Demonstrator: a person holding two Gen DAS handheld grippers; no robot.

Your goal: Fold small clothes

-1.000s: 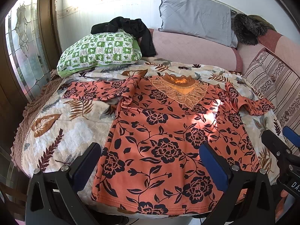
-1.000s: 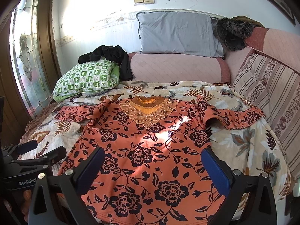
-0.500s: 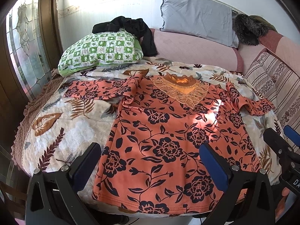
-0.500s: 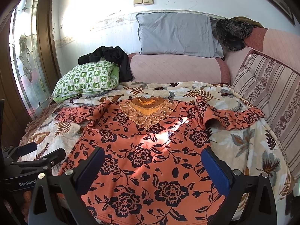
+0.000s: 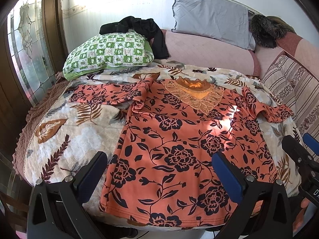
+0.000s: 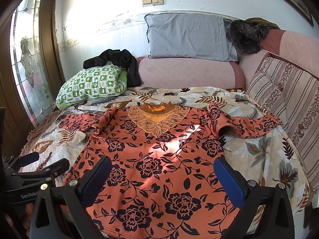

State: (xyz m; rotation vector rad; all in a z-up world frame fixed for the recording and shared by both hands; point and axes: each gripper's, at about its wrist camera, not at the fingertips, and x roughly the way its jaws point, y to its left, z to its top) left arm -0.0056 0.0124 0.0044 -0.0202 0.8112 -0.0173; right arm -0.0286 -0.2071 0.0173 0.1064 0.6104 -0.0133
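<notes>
An orange top with black flowers (image 5: 179,143) (image 6: 155,159) lies spread flat on the bed, lace collar (image 5: 197,97) at the far end, both sleeves out to the sides. My left gripper (image 5: 159,169) hangs open above the hem near the top's left half, nothing between its blue pads. Over the hem's middle and right part, my right gripper (image 6: 162,175) is open and empty too. Each gripper shows at the edge of the other's view: the right one (image 5: 303,149), the left one (image 6: 39,163).
A leaf-patterned blanket (image 5: 59,139) covers the bed. A green checked pillow (image 5: 111,53) with black clothing (image 5: 139,27) on it lies far left. A grey pillow (image 6: 187,35) leans on pink bolsters. A striped cushion (image 6: 289,99) lines the right side. A glass door (image 6: 26,69) stands left.
Both grippers stay open and nearly still; the left view has shifted slightly, so the top sits a touch further right in it. The top has not moved.
</notes>
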